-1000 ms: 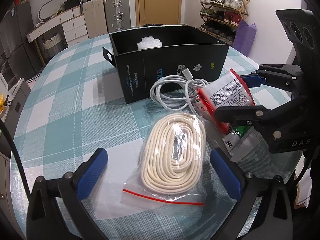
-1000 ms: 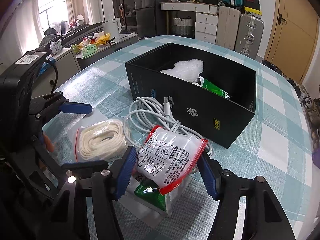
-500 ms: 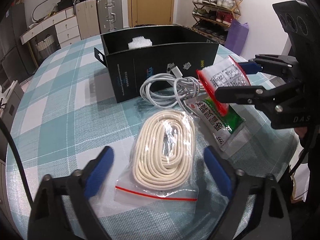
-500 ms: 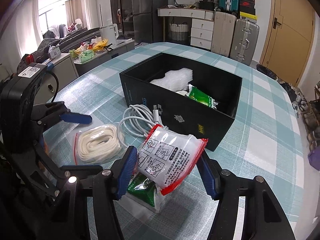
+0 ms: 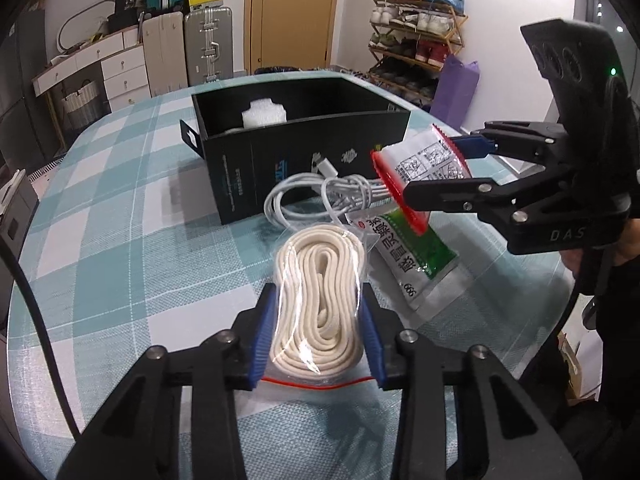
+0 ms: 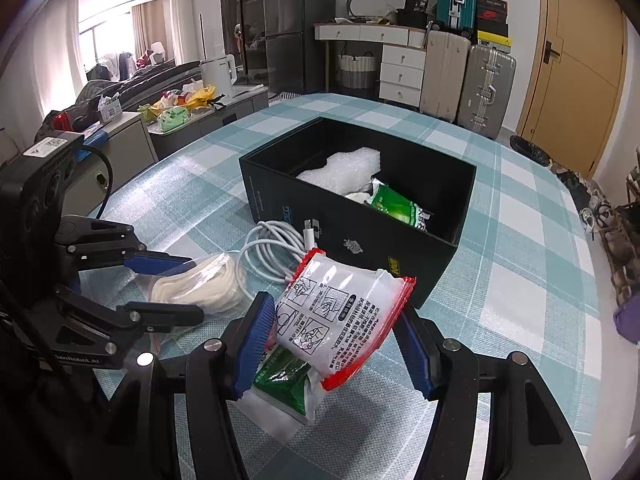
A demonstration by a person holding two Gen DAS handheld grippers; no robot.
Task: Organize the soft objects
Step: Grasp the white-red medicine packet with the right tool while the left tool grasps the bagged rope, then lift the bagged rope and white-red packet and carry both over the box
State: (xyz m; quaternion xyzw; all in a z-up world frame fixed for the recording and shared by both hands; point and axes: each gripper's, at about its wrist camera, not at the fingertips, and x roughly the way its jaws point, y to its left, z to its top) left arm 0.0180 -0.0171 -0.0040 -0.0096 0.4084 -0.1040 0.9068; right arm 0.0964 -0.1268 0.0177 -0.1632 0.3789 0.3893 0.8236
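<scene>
Now both grippers carry a load. The left gripper (image 5: 318,332), at the bottom centre of its own view, has its blue pads pressed in on either side of the rope bag (image 5: 320,300), a clear zip pouch of coiled cream cord whose far end seems to rest on the checked table (image 5: 100,240). Gripping it across the narrow width likely keeps the slack coil from sagging out.

At the lower middle of the right view, the right gripper (image 6: 334,340) is clamped on the white pack (image 6: 340,312), a red-edged sachet held tilted and clear of the table, just in front of the black box (image 6: 360,248). I judge it is headed over the near wall, where foam (image 6: 344,168) and a green packet (image 6: 394,206) already lie.

Left on the table are the white cable (image 6: 272,252), bunched against the box front, and a green sachet (image 5: 408,260) directly below the raised pack.
</scene>
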